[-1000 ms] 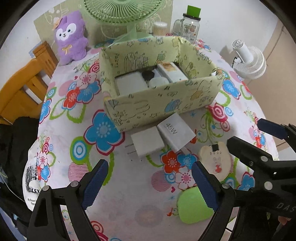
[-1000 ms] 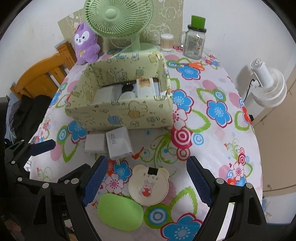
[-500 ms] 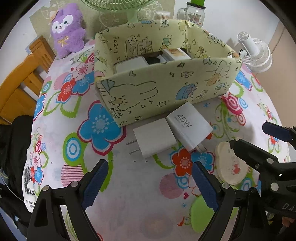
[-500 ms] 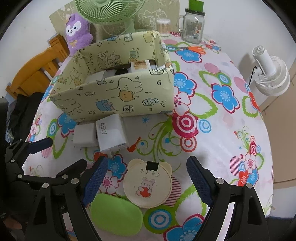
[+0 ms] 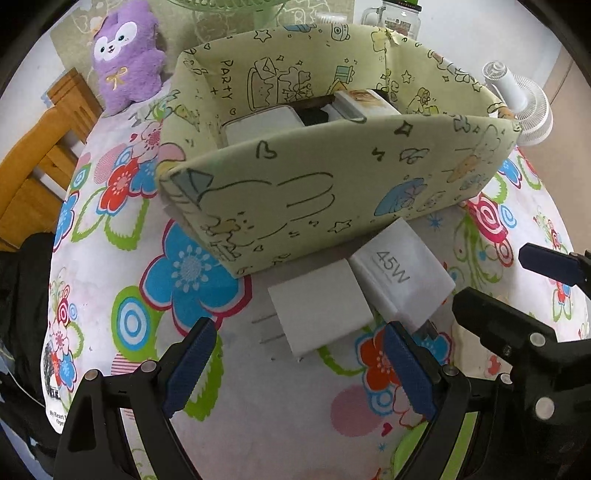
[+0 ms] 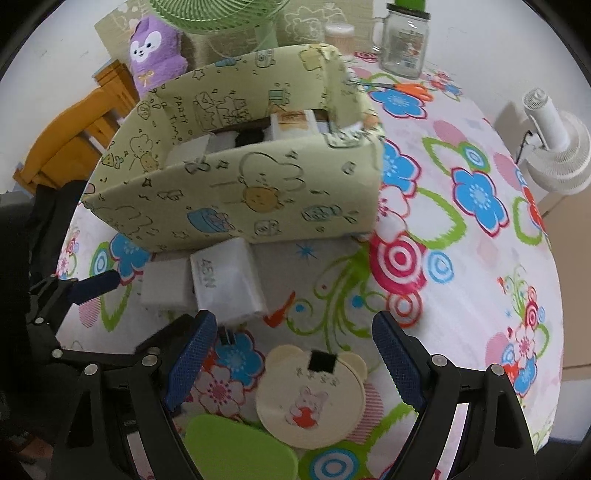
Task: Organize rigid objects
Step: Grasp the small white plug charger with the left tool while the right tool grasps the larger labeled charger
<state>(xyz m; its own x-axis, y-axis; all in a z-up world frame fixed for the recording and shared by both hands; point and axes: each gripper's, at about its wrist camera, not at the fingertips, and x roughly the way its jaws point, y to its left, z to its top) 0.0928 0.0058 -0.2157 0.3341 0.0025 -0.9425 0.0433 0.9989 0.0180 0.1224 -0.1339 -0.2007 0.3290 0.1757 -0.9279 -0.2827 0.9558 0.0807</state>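
i am holding the left gripper (image 5: 295,369) spread wide with nothing between its jaws, pointing down at the smaller white plug charger (image 5: 319,308). i am holding the right gripper (image 6: 291,354) equally wide and empty, framing the cream bear-shaped case (image 6: 312,397). taking the fabric storage box (image 5: 332,192) as my landmark: the bear case and a green oval case (image 6: 240,448) are lying nearest to me, well in front of the box on the flowered tablecloth (image 6: 461,295). nearer the box, the plug charger and the 45w charger (image 5: 400,275) are lying side by side and touching each other, the 45w one reaching right up to the box's front wall. inside the box i am seeing several white boxy items and something dark already put away. so i am judging the job partly done: four loose pieces are waiting outside. beyond the box a purple plush toy (image 5: 127,55), a glass jar (image 6: 404,40) and a green fan (image 6: 218,14) are standing.
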